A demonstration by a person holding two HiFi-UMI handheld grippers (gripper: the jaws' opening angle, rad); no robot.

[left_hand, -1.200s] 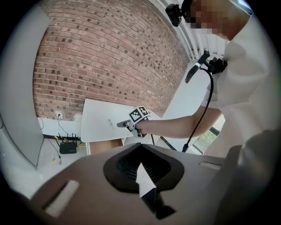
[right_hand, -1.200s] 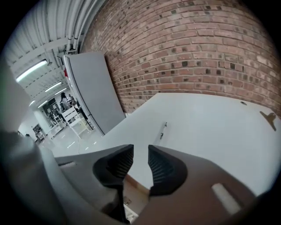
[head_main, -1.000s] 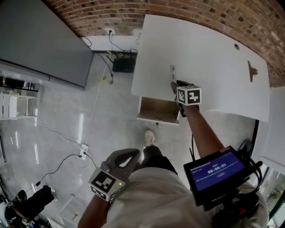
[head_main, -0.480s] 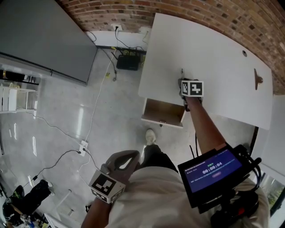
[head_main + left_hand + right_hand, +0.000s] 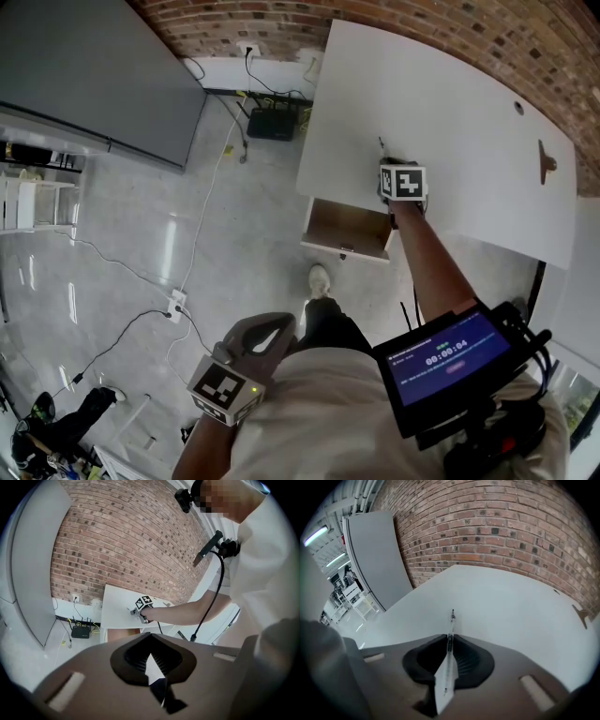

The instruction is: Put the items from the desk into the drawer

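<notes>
Dark, thin pen [image 5: 451, 622] juts from jaws of right gripper [image 5: 448, 641].

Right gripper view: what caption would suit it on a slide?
Right gripper shut on a pen at the white desk, brick wall behind.

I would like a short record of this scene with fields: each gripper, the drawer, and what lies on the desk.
left gripper: jaws together, empty, held low, away from the desk
right gripper: over the desk, jaws shut on a pen
drawer: open, inside looks empty
desk: white, with a small brown item near its right end
</notes>
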